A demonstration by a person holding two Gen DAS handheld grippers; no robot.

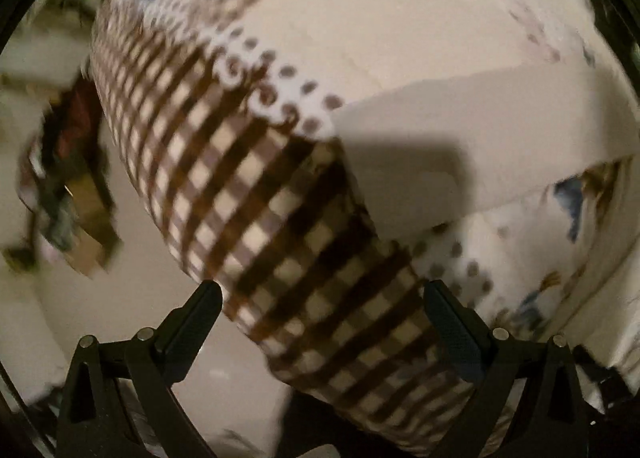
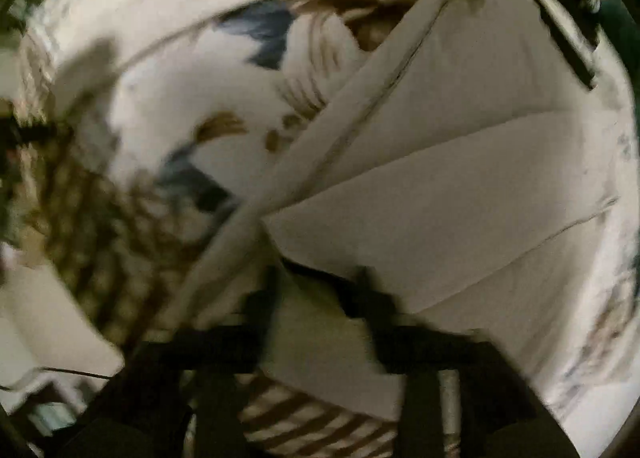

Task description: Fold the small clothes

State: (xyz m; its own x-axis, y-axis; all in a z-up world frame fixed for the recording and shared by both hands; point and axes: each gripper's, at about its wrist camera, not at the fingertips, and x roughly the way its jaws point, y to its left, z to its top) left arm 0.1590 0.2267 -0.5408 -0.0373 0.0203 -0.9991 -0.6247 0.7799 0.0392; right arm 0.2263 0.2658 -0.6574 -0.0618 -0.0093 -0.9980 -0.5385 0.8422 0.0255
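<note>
We see the cream garment (image 1: 460, 129) on the patterned bedspread (image 1: 224, 161), far-right of the wide-open left gripper (image 1: 320, 298). Right gripper (image 2: 316, 290) sits nearer; its jaws look narrow, grip unclear.

Both wrist views close, angled down, sharing patterned bedspread (image 1: 360, 37) and pale cloth (image 2: 460, 197)

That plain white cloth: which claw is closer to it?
Right. The right claw sits at the white cloth, apparently touching it; the open left claw stays short of it.
</note>
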